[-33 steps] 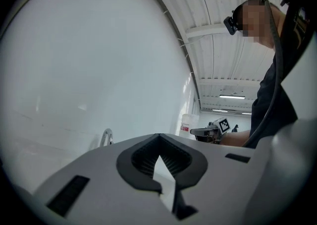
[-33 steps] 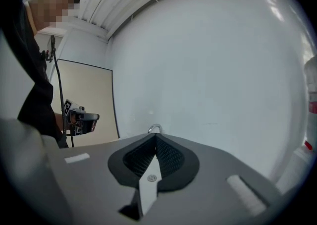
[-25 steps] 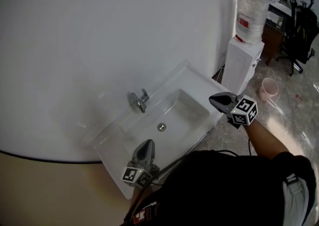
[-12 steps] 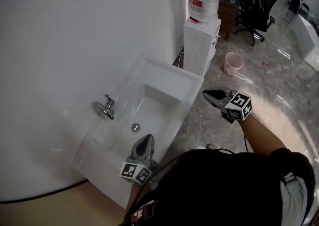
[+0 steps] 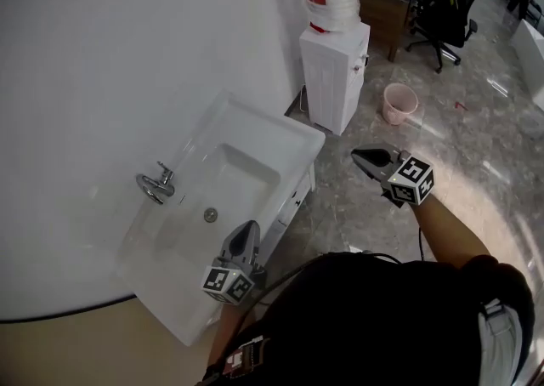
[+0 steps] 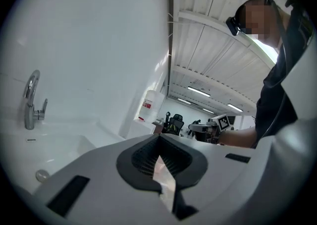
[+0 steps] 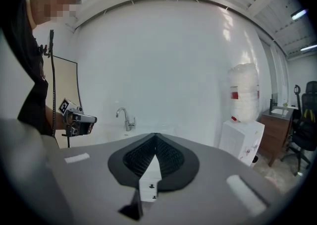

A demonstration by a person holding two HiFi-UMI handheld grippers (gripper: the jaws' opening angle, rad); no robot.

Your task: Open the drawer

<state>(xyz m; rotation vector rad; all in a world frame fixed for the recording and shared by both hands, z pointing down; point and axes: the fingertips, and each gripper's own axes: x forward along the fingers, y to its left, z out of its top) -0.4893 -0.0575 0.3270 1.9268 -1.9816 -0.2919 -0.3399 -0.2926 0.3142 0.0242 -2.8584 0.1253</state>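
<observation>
**Both tools pressed together, drawer untouched**

Nearest, left gripper (image 5: 248, 229) over the sink (image 5: 255, 131) rim, closed on nothing. Right gripper (image 5: 359, 156) likewise closed, empty, above the floor (image 5: 476, 146). Between them, under the sink: drawer (image 5: 295, 200), closed. Beyond, water dispenser (image 5: 333, 70).

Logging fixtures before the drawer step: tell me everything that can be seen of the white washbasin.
The washbasin is a white, glossy rectangular unit, ceramic by its look, set against the white wall. Its sunken bowl is empty, with a round metal drain. A chrome tap stands upright on the wall-side ledge. Beneath the front edge a strip of white cabinet front shows. The left gripper hangs over the front rim, jaws together; whether it touches cannot be told.
</observation>
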